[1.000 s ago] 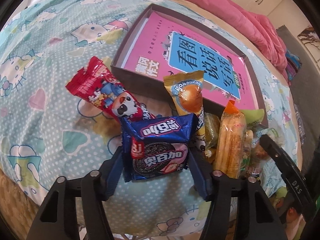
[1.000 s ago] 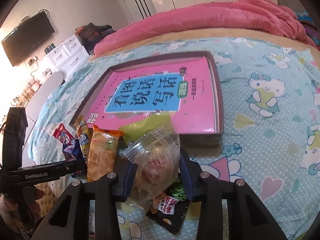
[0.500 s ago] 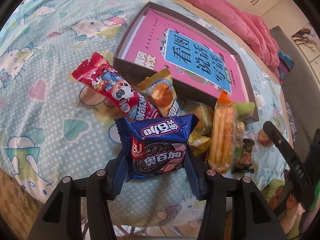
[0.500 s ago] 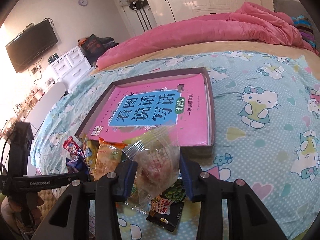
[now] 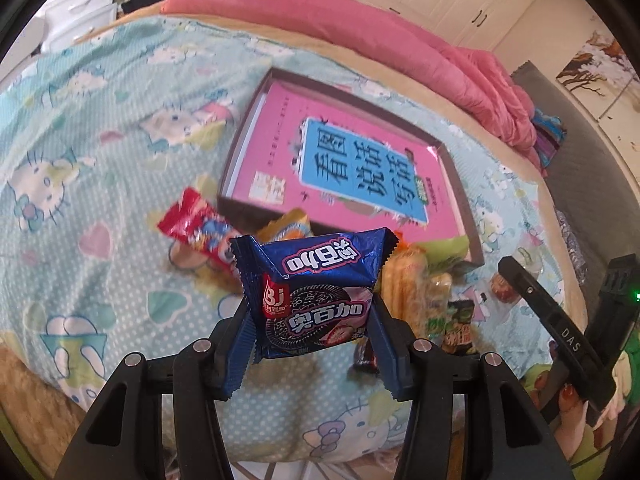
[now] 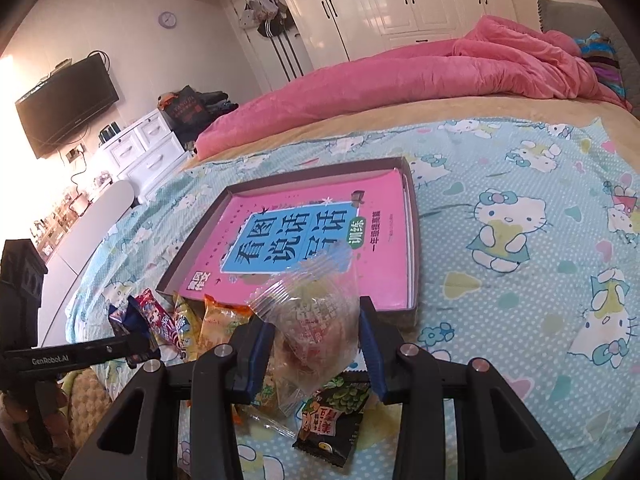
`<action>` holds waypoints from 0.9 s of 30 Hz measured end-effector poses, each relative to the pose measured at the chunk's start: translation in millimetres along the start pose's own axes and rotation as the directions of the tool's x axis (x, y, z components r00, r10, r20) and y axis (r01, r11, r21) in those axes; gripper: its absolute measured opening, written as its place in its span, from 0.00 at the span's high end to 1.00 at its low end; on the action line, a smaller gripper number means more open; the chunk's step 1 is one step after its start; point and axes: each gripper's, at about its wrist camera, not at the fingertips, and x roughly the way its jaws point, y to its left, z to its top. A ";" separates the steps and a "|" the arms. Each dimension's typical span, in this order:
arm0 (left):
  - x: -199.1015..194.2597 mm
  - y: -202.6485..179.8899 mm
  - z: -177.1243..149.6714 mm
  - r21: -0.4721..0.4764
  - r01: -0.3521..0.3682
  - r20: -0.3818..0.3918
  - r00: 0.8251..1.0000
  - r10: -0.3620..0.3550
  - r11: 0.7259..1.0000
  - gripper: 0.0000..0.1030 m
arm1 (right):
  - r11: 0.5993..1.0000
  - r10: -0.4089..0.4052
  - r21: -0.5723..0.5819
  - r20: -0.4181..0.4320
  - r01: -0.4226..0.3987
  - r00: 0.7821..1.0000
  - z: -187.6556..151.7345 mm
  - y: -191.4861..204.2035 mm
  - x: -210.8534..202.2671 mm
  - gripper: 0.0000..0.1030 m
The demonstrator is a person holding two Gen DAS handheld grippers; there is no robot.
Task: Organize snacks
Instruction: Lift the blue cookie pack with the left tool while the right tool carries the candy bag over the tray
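My left gripper is shut on a blue cookie packet and holds it up above the bed, nearer to me than the snack pile. My right gripper is shut on a clear crinkly packet with reddish pieces inside, just in front of the brown box. A pink book fills the box's floor. On the sheet by the box's near edge lie a red packet, a long orange packet and a dark green pea packet.
The bed has a cartoon-cat sheet and a pink quilt heaped at the far side. White drawers and a wall TV stand beyond the left edge. A hand grips the other gripper's handle.
The left gripper has lifted the blue packet off the sheet and tilted up, so the box sits further up the view. The right gripper rose slightly with the clear packet.
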 end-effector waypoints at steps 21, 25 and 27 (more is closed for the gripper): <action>11.4 -4.6 32.0 0.016 -0.038 0.058 0.998 0.037 0.999 0.47 | 1.000 -0.023 0.022 0.040 0.022 0.999 16.2 -9.0 4.0 0.60; 16.6 -1.9 38.2 0.011 -0.047 0.060 0.997 0.046 0.999 0.47 | 0.999 -0.024 0.038 0.036 0.023 0.999 20.1 -13.5 10.9 0.60; 18.7 -2.5 40.0 0.007 -0.046 0.062 0.997 0.045 0.999 0.47 | 0.999 -0.023 0.050 0.033 0.021 0.999 22.0 -16.6 14.7 0.60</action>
